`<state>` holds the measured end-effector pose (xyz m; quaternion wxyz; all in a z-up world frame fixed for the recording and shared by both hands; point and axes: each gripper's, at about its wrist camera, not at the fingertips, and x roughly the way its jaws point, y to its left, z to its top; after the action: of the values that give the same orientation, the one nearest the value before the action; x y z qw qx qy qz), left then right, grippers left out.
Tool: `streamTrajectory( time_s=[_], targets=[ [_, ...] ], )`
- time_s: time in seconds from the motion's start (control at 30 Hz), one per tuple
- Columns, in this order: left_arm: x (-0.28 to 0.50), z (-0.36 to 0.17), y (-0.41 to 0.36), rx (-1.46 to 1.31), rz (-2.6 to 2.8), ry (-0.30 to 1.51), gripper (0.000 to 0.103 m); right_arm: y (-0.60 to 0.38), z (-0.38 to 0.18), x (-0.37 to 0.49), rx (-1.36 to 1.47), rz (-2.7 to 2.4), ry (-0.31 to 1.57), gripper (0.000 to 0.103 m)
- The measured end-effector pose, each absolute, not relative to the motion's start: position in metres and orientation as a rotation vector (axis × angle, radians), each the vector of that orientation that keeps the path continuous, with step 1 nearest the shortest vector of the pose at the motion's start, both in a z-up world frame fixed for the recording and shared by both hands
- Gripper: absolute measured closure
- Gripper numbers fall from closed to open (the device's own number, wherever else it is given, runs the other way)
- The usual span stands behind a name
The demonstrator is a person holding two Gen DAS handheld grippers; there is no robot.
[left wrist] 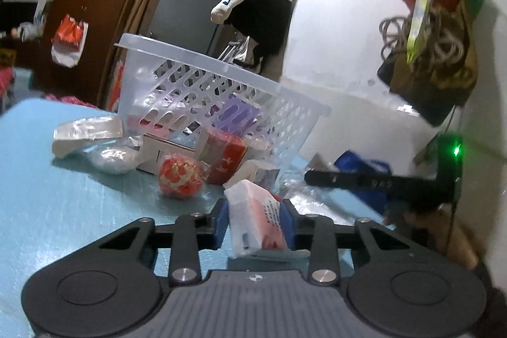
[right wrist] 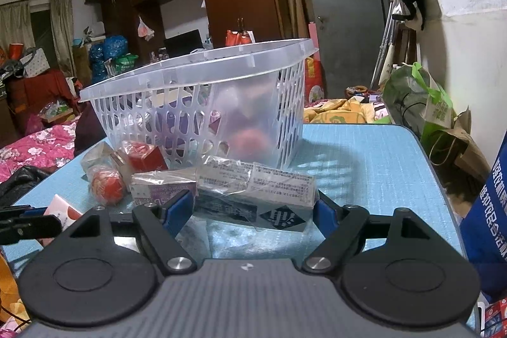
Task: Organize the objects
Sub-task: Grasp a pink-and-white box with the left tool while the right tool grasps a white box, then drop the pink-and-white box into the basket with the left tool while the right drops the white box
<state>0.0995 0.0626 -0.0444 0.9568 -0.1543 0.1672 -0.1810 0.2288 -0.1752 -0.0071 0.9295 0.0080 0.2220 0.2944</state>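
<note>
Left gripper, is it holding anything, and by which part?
Yes: the left gripper pinches a white-and-pink packet across its flat sides, near its lower end.

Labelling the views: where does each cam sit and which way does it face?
Left wrist: sits behind the left tool, looks across the blue table at the clear basket and the wall beyond; its blue pads grip a white-and-pink packet; the right tool's finger crosses at right.
Right wrist: sits behind the right tool, faces the basket and the wardrobe; its pads flank a dark wrapped box; the left tool shows at the left edge.
Shared: basket, table, red ball, red box.
</note>
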Motion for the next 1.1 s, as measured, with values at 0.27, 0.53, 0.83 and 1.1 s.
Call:
streamTrajectory(
  time_s=[0.27, 0.53, 0.83, 1.1],
  targets=[
    [0.097, -0.042, 0.070, -0.359, -0.394, 0.311, 0.072, -0.176, -0.007, 0.229, 0.018, 0.604, 0.453, 0.021],
    [0.076, -0.022, 0.064, -0.248, -0.297, 0.199, 0.074, -0.177, -0.006, 0.226, 0.022, 0.595, 0.439, 0.021],
    [0.076, 0.002, 0.067, -0.205, -0.293, 0.139, 0.074, -0.187, 0.008, 0.206, 0.054, 0.563, 0.316, 0.022],
    [0.141, 0.108, 0.073, -0.196, -0.315, 0.062, 0.074, -0.148, 0.120, 0.213, -0.035, 0.605, 0.149, 0.022]
  ],
)
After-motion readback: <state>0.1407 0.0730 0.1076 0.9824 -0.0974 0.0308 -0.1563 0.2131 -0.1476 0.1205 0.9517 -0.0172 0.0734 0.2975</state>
